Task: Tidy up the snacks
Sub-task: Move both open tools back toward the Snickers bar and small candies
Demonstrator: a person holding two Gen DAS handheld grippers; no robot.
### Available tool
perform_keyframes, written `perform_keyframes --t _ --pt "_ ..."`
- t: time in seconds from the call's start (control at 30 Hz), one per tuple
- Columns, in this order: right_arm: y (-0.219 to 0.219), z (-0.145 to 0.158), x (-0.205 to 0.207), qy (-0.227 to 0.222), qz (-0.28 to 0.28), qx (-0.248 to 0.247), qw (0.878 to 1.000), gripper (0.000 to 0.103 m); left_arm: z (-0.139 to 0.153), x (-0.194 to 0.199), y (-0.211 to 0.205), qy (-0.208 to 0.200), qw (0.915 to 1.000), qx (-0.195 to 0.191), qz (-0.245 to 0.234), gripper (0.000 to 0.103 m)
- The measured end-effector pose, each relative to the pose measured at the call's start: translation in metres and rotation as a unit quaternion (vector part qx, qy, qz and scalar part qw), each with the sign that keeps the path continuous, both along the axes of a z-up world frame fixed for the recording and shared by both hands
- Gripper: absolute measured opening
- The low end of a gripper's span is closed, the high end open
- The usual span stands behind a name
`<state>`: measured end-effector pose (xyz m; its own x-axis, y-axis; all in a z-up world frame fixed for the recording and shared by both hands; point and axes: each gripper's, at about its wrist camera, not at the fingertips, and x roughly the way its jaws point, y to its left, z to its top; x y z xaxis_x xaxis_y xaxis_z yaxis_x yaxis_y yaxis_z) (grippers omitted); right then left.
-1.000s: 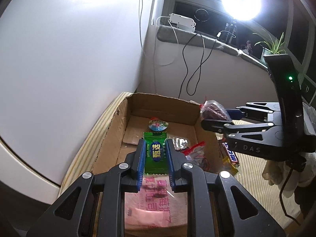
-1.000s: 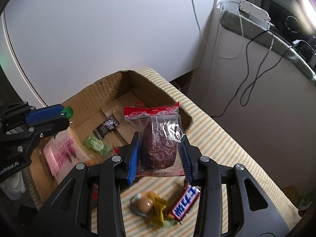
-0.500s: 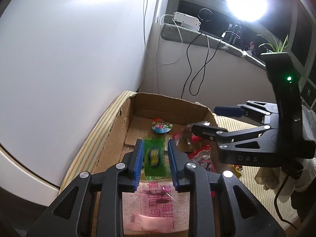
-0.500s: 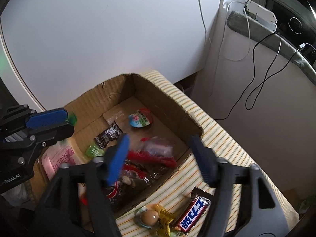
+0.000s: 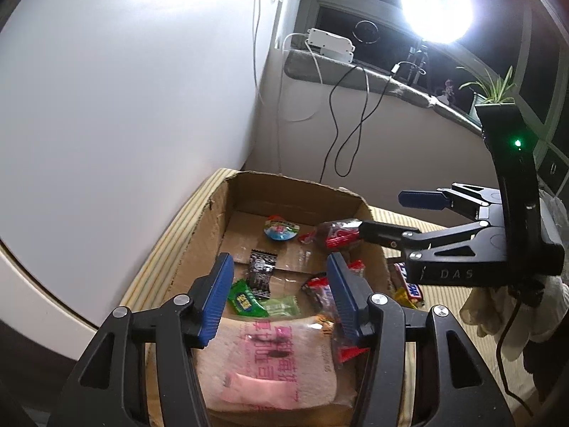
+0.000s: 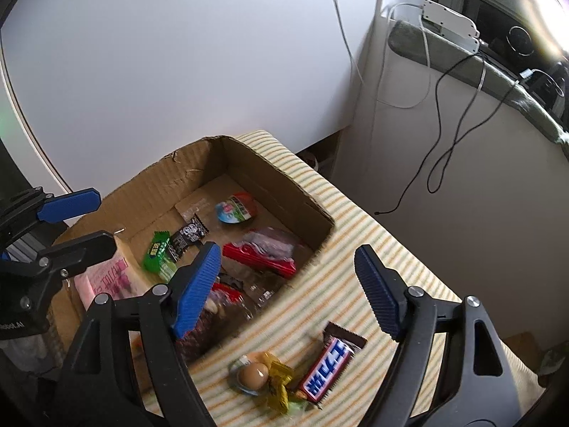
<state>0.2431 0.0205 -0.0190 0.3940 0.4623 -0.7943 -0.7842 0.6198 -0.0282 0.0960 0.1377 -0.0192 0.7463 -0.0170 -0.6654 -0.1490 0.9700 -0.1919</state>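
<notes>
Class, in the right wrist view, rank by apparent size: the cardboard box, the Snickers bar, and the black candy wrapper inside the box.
1. cardboard box, largest.
2. Snickers bar, though it lies nearer the camera.
3. black candy wrapper, smallest.

Snacks point(image 6: 259, 252) in box point(image 6: 284, 185), others point(image 6: 329, 370) seemingly beside

Round lamp point(image 5: 436, 6) at upper right of left wrist view blown out to white, haloed; wall at upper left washed pale. Right wrist view: flare streaks in upper right corner, slight motion blur lower centre near the snack bar point(image 6: 329, 364). Strong fisheye bending and dark vignette at all edges.
</notes>
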Motion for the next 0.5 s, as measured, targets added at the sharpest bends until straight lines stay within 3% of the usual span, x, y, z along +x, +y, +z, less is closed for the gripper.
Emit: perform_keyframes --t 0.5 --pt "-0.071 -0.016 0.022 0.041 -0.054 -0.006 0.998 0.08 0.01 -0.017 -0.055 -0.014 0.9986 -0.011 -0.05 0.054"
